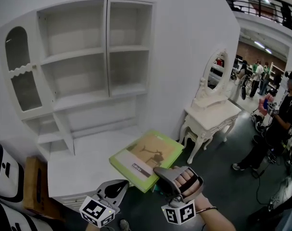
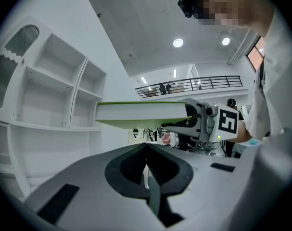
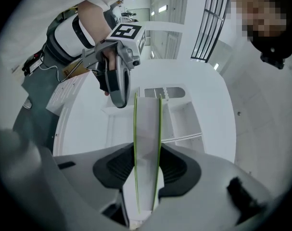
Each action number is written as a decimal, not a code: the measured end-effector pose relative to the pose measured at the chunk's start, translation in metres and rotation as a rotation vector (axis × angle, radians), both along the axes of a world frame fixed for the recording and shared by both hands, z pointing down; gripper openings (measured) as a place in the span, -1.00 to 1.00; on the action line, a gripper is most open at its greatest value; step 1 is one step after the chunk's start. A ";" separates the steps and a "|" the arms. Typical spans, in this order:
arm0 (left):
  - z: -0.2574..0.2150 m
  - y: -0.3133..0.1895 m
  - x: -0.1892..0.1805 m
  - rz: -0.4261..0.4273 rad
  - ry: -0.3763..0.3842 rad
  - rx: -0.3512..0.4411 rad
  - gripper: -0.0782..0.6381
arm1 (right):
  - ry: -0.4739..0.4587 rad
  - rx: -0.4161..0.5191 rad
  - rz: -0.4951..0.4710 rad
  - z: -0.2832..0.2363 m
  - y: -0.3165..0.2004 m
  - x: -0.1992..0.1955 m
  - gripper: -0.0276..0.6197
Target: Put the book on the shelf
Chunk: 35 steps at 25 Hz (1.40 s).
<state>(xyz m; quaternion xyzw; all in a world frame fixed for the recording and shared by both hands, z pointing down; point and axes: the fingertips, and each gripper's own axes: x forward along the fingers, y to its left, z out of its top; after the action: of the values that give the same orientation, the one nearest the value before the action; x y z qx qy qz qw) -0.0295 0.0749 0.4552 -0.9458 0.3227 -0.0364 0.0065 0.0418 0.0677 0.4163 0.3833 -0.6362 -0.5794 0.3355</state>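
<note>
Grips the book (image 1: 145,158) at its near corner with the right gripper (image 1: 164,173), fingers (image 3: 114,166) pressed on both green covers, white page edges between them. Holds it flat in the air over the front right corner of the white counter (image 1: 73,172), below and in front of the shelf (image 1: 83,57), on none of its boards.

Shows, on the upper cover, a tan picture with a dark silhouette and a dark strip of white lettering, too small to read. Reveals no title on the edge seen from the left gripper view, only a green rim and pale pages.

Hangs the left gripper (image 1: 119,186) just beside the book's near edge, fingers together on nothing. Carries black-and-white square markers on both grippers, no words among them.

Cuts off a brown board (image 1: 35,186) at the lower left. Leaves the people (image 1: 280,119) at the far right small and indistinct, beyond a white dressing table (image 1: 210,117) with an oval mirror.
</note>
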 end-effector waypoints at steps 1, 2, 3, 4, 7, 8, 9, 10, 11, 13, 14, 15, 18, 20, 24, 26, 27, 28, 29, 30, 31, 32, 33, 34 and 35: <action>-0.002 -0.009 0.000 0.012 0.004 0.004 -0.76 | 0.006 0.005 0.011 -0.002 -0.007 -0.001 -0.45; -0.004 -0.018 0.000 0.025 0.007 0.008 -0.76 | 0.009 0.010 0.022 -0.005 -0.015 -0.002 -0.45; -0.006 -0.026 -0.001 0.038 0.009 0.011 -0.76 | 0.012 0.015 0.033 -0.008 -0.023 -0.003 -0.45; -0.008 -0.035 -0.002 0.049 0.009 0.013 -0.76 | 0.013 0.019 0.044 -0.011 -0.032 -0.005 -0.45; -0.013 -0.064 -0.011 0.067 0.008 0.019 -0.76 | 0.014 0.025 0.076 -0.017 -0.060 -0.015 -0.45; -0.013 -0.073 -0.015 0.073 0.009 0.018 -0.76 | 0.011 0.024 0.084 -0.019 -0.068 -0.018 -0.45; -0.014 -0.082 -0.017 0.081 0.009 0.018 -0.76 | 0.008 0.022 0.090 -0.021 -0.076 -0.020 -0.45; -0.015 -0.089 -0.019 0.089 0.008 0.019 -0.76 | 0.006 0.022 0.096 -0.022 -0.082 -0.023 -0.45; -0.017 -0.096 -0.022 0.096 0.004 0.021 -0.76 | 0.006 0.023 0.103 -0.023 -0.088 -0.025 -0.45; -0.019 -0.109 -0.028 0.107 -0.002 0.024 -0.76 | 0.005 0.025 0.114 -0.025 -0.100 -0.032 -0.45; -0.020 -0.116 -0.032 0.112 -0.004 0.025 -0.76 | 0.003 0.027 0.119 -0.026 -0.106 -0.035 -0.45; -0.021 -0.122 -0.035 0.116 -0.006 0.024 -0.76 | 0.002 0.028 0.124 -0.026 -0.111 -0.039 -0.45; -0.021 -0.138 -0.044 0.124 -0.013 0.014 -0.76 | 0.000 0.023 0.137 -0.025 -0.124 -0.047 -0.45; -0.022 -0.146 -0.049 0.130 -0.013 0.005 -0.76 | -0.007 0.016 0.138 -0.025 -0.130 -0.052 -0.45; -0.020 -0.158 -0.051 0.138 -0.027 -0.012 -0.76 | -0.013 0.005 0.145 -0.026 -0.142 -0.055 -0.45; -0.019 -0.163 -0.050 0.141 -0.031 -0.017 -0.76 | -0.010 0.008 0.145 -0.029 -0.150 -0.055 -0.45; -0.020 -0.165 -0.050 0.141 -0.032 -0.019 -0.76 | -0.010 0.010 0.141 -0.030 -0.155 -0.056 -0.45; -0.020 -0.168 -0.049 0.140 -0.032 -0.022 -0.76 | -0.012 0.008 0.136 -0.032 -0.160 -0.056 -0.45; -0.019 -0.172 -0.047 0.138 -0.032 -0.026 -0.76 | -0.013 0.006 0.128 -0.032 -0.165 -0.055 -0.45; -0.018 -0.177 -0.044 0.135 -0.033 -0.029 -0.76 | -0.013 0.003 0.120 -0.031 -0.171 -0.053 -0.45; -0.017 -0.182 -0.041 0.131 -0.034 -0.031 -0.76 | -0.012 0.001 0.112 -0.030 -0.178 -0.050 -0.45; -0.016 -0.188 -0.038 0.124 -0.036 -0.032 -0.76 | -0.010 -0.002 0.102 -0.029 -0.184 -0.048 -0.45; -0.017 -0.194 -0.036 0.115 -0.036 -0.031 -0.76 | -0.008 -0.007 0.092 -0.028 -0.191 -0.046 -0.45; -0.018 -0.200 -0.033 0.106 -0.034 -0.030 -0.76 | -0.007 -0.012 0.080 -0.028 -0.197 -0.044 -0.45; -0.020 -0.207 -0.030 0.096 -0.032 -0.029 -0.76 | -0.007 -0.015 0.068 -0.029 -0.204 -0.041 -0.45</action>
<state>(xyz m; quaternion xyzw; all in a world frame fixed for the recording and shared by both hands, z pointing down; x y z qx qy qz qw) -0.0599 -0.1318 0.4354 -0.9595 0.2761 -0.0559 -0.0002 0.0008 -0.1365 0.3875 0.4043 -0.6283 -0.5615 0.3557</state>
